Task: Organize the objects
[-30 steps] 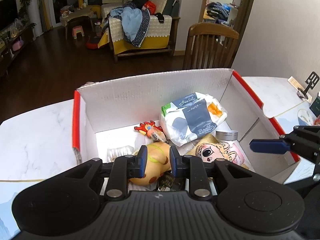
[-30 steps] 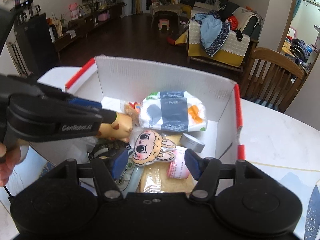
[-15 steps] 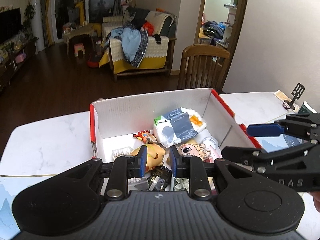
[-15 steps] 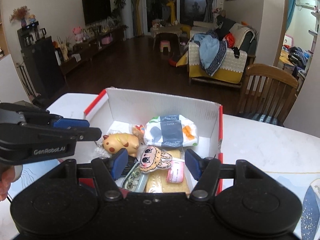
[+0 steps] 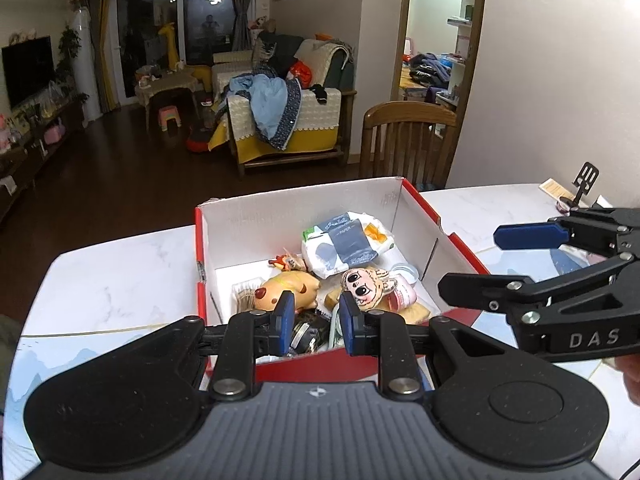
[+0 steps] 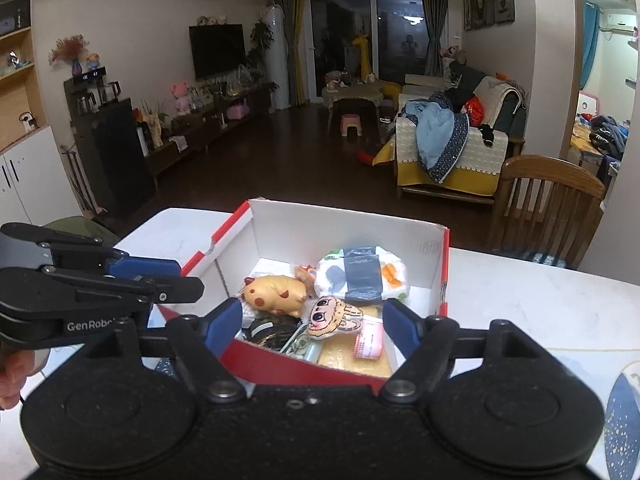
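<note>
A red and white cardboard box (image 5: 280,216) (image 6: 340,232) stands on the marble table and holds several objects: a yellow pig toy (image 5: 290,290) (image 6: 274,294), a cartoon-face plush (image 5: 366,282) (image 6: 332,316), a tissue pack (image 5: 346,242) (image 6: 362,274), a small orange figure (image 5: 286,261) and a black round item (image 5: 306,330). My left gripper (image 5: 315,322) is raised above the box's near edge, jaws a little apart and empty. My right gripper (image 6: 312,330) is open wide and empty, also above the near edge.
The white marble table (image 5: 120,276) extends to both sides of the box. A wooden chair (image 5: 408,140) stands behind the table. A phone stand (image 5: 582,188) sits at the far right. A blue patterned mat (image 6: 622,420) lies at the right.
Both grippers have risen and pulled back from inside the box; the box now looks smaller and farther. The pig toy stays in the box.
</note>
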Action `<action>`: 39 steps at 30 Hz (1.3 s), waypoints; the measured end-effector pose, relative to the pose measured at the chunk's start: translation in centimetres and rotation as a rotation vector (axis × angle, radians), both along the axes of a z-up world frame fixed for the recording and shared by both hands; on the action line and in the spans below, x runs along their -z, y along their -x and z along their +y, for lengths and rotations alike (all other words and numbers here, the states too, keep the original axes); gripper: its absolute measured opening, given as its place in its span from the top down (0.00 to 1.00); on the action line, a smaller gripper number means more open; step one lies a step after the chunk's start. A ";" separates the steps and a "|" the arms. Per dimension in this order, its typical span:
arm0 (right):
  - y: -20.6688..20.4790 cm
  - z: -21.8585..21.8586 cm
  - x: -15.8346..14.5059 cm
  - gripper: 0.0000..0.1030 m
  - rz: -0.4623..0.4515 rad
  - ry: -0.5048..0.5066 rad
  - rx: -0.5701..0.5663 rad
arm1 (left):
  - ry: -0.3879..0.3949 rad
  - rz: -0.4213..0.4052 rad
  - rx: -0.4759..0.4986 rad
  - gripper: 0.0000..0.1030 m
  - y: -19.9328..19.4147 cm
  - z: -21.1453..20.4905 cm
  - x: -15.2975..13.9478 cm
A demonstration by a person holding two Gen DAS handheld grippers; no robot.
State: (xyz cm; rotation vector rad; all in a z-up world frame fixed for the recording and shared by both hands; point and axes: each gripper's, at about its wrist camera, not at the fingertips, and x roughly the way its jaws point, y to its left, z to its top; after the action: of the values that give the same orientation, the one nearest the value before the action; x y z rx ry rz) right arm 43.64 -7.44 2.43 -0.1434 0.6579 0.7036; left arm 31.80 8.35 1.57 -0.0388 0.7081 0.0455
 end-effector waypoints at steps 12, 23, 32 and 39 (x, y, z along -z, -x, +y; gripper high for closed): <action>2.5 -2.2 -0.2 0.10 -0.011 -0.033 -0.016 | 0.018 -0.031 -0.028 0.32 3.7 -1.3 -0.2; 5.0 -4.4 -0.6 0.00 -0.037 -0.084 -0.028 | 0.065 -0.043 -0.036 0.13 5.8 -2.3 0.2; 5.3 -5.8 -0.4 0.00 -0.027 -0.117 0.021 | 0.058 -0.072 -0.086 0.00 7.1 -2.9 0.2; 5.5 -6.1 -0.3 0.00 -0.029 -0.115 0.025 | 0.055 -0.079 -0.122 0.00 7.6 -2.9 -0.3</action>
State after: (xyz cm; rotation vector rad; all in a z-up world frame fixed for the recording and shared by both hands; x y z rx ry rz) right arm 38.12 -13.54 2.76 -0.0389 0.5886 0.7119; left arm 24.21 5.45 1.89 -0.1359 0.6276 0.1411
